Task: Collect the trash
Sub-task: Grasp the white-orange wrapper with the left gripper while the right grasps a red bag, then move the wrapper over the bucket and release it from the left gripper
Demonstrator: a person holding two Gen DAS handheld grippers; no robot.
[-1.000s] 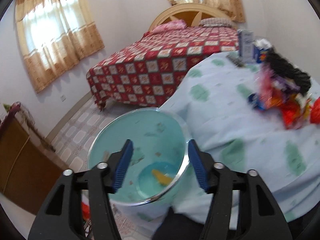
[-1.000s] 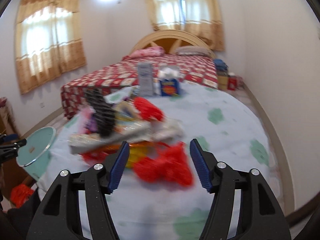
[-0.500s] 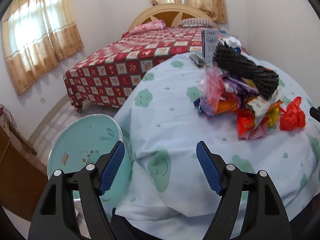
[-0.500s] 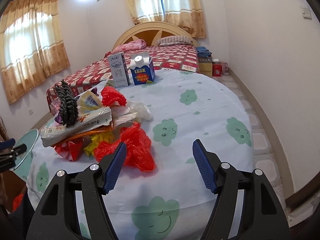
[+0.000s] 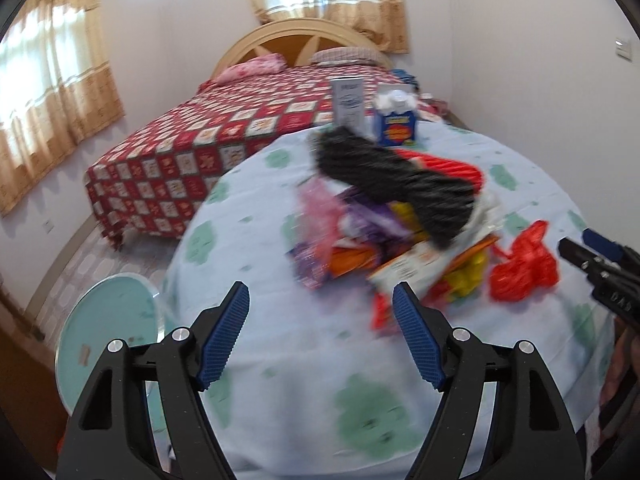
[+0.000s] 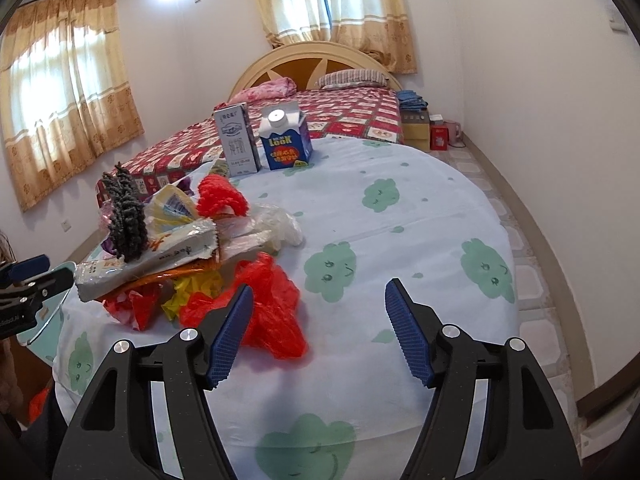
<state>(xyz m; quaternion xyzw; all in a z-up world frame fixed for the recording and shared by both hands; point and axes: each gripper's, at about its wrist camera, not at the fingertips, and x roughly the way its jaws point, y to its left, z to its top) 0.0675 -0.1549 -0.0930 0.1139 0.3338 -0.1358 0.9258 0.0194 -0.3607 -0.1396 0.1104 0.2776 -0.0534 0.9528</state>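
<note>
A round table under a pale blue cloth printed with green smiling clouds (image 6: 400, 240) carries a loose heap of trash (image 6: 168, 248) on its left half: crinkled white and yellow snack wrappers, an orange sheet, purple and pink plastic, and a dark grey knitted bundle (image 6: 126, 216) lying on top. A crumpled red plastic bag (image 6: 272, 312) lies at the near right edge of the heap, just beside it. At the far side of the table a tall grey carton (image 6: 237, 140) and a blue-and-white gable-top carton (image 6: 285, 140) stand upright side by side. The right gripper (image 6: 318, 332) hovers over the near part of the cloth with its blue ribbed fingers (image 6: 408, 336) spread and nothing between them; the red bag sits just beyond its left finger. The left gripper (image 5: 320, 340) is likewise spread wide and empty, aimed at the heap from the near left. A round pale green bin (image 5: 108, 336) stands on the floor left of the table. A bed with a red checked cover (image 6: 352, 116) fills the far room.
</note>
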